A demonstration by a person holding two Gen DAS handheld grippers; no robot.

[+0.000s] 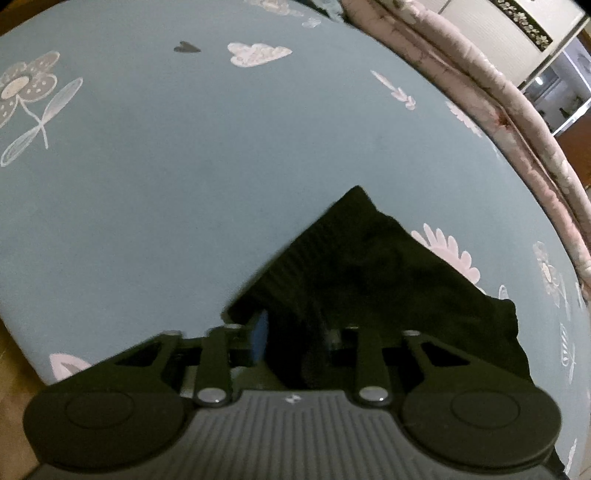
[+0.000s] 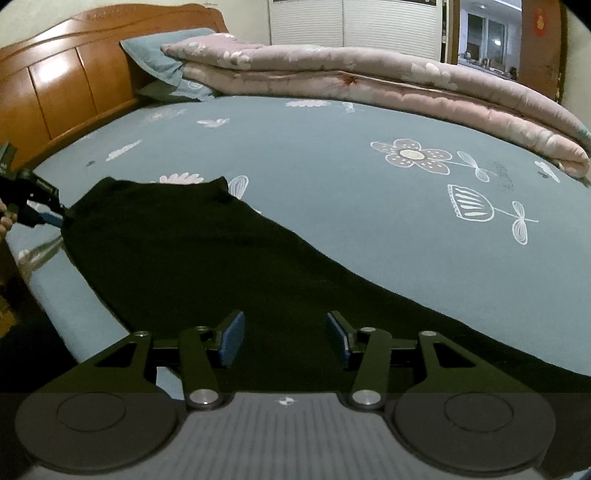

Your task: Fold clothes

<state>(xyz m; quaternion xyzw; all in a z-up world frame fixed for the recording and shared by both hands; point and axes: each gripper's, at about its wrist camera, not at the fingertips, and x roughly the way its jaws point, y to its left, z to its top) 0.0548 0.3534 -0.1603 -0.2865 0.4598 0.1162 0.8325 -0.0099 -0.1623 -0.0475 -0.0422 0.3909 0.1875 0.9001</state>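
A black garment [image 2: 184,258] lies spread flat on the blue-grey flowered bed sheet [image 2: 332,184], stretching from the near right to the far left. My right gripper [image 2: 286,341] hovers open just above the garment's near part, blue pads [image 2: 232,343] wide apart with nothing between them. At the garment's far left edge my left gripper [image 2: 55,218] is shut on the cloth. In the left wrist view that gripper [image 1: 295,332] pinches a ribbed corner of the black garment [image 1: 369,277], which drapes over the fingers and hides the right one; one blue pad [image 1: 260,332] shows.
A folded pink floral quilt [image 2: 369,81] lies along the far side of the bed, beside a blue pillow [image 2: 155,55] and a wooden headboard [image 2: 55,85]. The bed's near edge [image 2: 55,295] drops off at left. A white wardrobe [image 2: 351,26] stands behind.
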